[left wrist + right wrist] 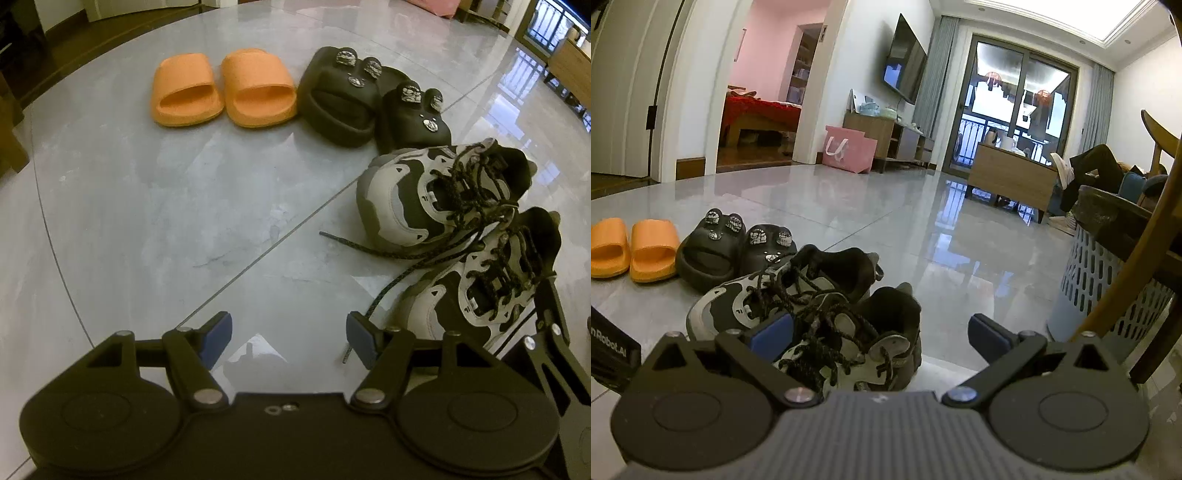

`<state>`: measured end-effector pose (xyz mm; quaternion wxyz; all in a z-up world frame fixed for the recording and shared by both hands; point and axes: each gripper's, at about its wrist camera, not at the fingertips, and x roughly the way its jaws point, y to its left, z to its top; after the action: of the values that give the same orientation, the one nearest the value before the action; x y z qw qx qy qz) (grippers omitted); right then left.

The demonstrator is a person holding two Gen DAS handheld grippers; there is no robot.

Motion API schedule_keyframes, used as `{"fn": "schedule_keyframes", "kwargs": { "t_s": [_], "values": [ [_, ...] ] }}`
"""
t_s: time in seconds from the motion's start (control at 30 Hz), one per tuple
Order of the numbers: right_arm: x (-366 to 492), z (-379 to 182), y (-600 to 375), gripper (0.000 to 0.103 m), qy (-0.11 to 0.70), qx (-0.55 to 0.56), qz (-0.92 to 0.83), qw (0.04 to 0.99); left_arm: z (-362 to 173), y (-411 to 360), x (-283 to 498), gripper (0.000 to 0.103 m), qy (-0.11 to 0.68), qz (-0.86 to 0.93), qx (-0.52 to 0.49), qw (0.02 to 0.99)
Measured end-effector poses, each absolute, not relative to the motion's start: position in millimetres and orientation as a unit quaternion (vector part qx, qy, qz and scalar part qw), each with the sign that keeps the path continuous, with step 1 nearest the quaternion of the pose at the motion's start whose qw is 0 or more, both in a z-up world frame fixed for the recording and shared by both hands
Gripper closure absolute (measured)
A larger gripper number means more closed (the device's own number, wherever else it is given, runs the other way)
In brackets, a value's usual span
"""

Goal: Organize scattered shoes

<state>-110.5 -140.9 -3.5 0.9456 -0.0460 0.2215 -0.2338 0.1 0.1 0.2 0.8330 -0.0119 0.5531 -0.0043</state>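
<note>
Glossy grey tile floor (886, 206), living room; left claw (289, 338), right claw (881, 338) both apart, empty.

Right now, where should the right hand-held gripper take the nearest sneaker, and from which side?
Grip the nearest sneaker at its heel collar, coming from above. The opening faces up, so one finger can go inside and one outside; the loose laces make the front a poor hold.
</note>
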Motion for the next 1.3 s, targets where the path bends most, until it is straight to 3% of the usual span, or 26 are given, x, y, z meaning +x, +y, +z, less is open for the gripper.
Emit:
{"fn": "schedule_keyframes", "kwargs": {
  "t_s": [1.3],
  "values": [
    [-107.1,-6.8,-135.5,0.001,0.234,-0.050,-0.220,0.946,-0.5,2.5,1.9,0.034,0.555,-0.010,-0.025,0.832]
  ]
}}
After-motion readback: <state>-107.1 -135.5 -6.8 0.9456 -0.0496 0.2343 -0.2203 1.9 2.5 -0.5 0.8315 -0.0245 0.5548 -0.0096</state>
